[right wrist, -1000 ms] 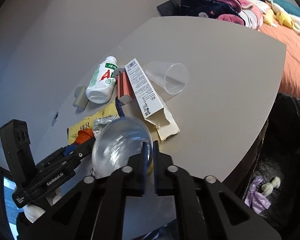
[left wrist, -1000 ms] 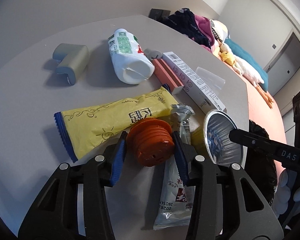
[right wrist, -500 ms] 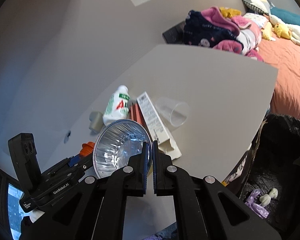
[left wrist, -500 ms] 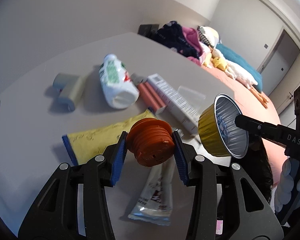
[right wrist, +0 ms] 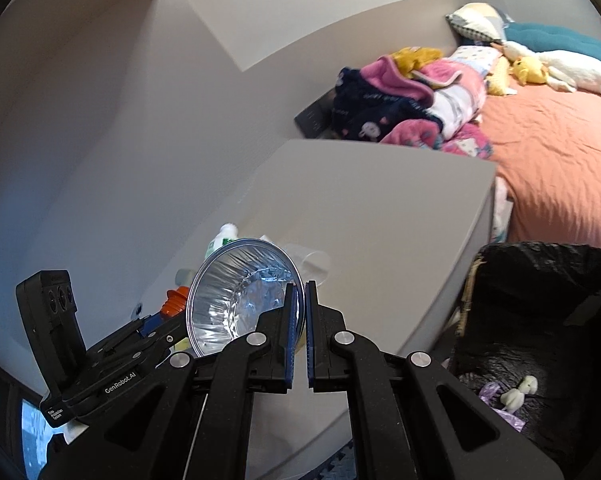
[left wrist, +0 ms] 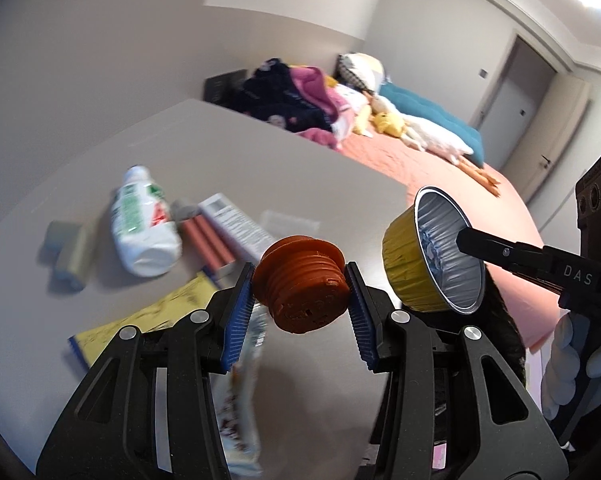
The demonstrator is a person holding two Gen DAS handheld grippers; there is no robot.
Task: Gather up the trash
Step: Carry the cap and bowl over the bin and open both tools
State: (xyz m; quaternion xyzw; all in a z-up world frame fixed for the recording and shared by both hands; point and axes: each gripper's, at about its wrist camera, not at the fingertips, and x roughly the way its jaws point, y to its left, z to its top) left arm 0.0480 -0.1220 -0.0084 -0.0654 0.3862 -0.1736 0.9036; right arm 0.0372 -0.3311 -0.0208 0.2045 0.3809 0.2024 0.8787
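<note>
Left gripper (left wrist: 300, 292) clamps the orange ribbed cap (left wrist: 302, 284); right gripper (right wrist: 299, 320) pinches the foil cup (right wrist: 244, 292) by its rim, lifted for the black bin bag (right wrist: 540, 320) at 3 o'clock.

orange cap (left wrist: 300, 282) and foil cup (left wrist: 432, 256) now apparently well higher above the table (left wrist: 228, 160) than before

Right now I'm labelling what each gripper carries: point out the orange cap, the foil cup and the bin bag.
orange cap (left wrist: 300, 284), left wrist view, ribbed side.
foil cup (right wrist: 236, 292), right wrist view, shiny inner wall.
bin bag (right wrist: 540, 304), right wrist view, black plastic.
</note>
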